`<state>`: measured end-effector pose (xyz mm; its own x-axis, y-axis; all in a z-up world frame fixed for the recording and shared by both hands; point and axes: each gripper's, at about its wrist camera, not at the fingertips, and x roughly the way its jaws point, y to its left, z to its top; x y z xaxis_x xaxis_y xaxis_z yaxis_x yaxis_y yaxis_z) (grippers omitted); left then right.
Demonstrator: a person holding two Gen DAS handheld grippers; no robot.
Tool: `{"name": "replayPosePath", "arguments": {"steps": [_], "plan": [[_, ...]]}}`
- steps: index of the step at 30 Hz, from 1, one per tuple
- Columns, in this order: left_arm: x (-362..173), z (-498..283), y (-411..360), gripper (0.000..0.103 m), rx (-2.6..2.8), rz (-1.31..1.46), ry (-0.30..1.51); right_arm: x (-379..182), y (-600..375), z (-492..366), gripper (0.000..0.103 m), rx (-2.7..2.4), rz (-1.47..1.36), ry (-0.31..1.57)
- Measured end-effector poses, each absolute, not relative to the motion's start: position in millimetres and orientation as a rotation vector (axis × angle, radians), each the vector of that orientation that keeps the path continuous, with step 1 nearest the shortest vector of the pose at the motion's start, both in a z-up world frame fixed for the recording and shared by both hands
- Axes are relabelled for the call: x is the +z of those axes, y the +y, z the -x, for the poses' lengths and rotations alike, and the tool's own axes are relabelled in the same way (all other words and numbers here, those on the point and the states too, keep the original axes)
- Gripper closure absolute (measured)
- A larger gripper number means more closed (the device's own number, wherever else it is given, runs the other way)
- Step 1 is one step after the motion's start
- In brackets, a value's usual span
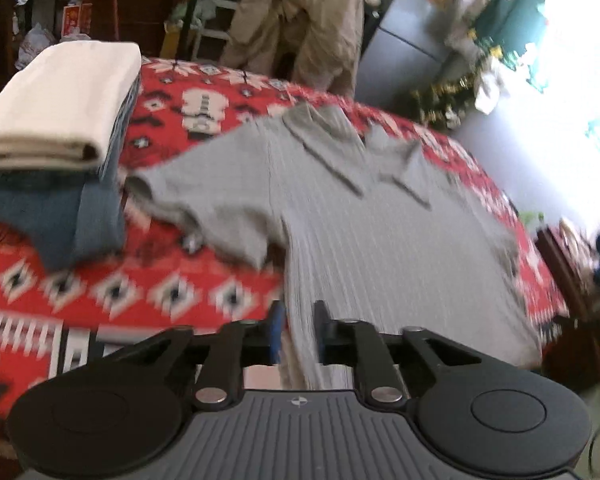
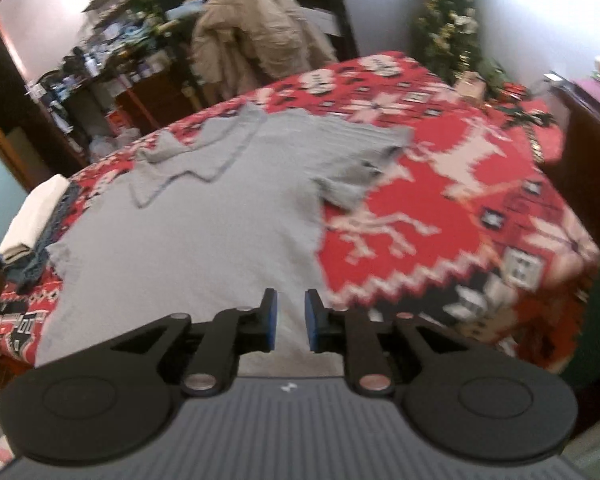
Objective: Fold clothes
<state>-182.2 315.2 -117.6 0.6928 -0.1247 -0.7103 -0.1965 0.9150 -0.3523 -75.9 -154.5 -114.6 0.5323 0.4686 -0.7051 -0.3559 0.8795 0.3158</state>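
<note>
Shirt [image 1: 380, 240] hem — perhaps under tool [image 1: 298, 332]

Daylight enters from a blown-out window [image 1: 572, 92] at the left wrist view's right edge. Both views show motion blur, soft focus throughout, and strong fisheye curvature toward dark corners.

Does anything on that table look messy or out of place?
Mostly tidy. The grey shirt lies spread flat, but its sleeve is rumpled and its collar is creased. The folded stack looks neat.
</note>
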Motion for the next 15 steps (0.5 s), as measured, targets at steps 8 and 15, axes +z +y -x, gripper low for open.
{"name": "replayPosePath", "arguments": {"steps": [8,15], "plan": [[-141.8,128.0,336.0,0.096,0.044,0.517,0.833,-123.2,-109.3,59.1,0.085,0.568,-0.15,0.904],[-155.1,115.7,349.0,0.096,0.065,0.604,0.859,-131.9,-106.0,47.7,0.085,0.566,-0.161,0.934]]}}
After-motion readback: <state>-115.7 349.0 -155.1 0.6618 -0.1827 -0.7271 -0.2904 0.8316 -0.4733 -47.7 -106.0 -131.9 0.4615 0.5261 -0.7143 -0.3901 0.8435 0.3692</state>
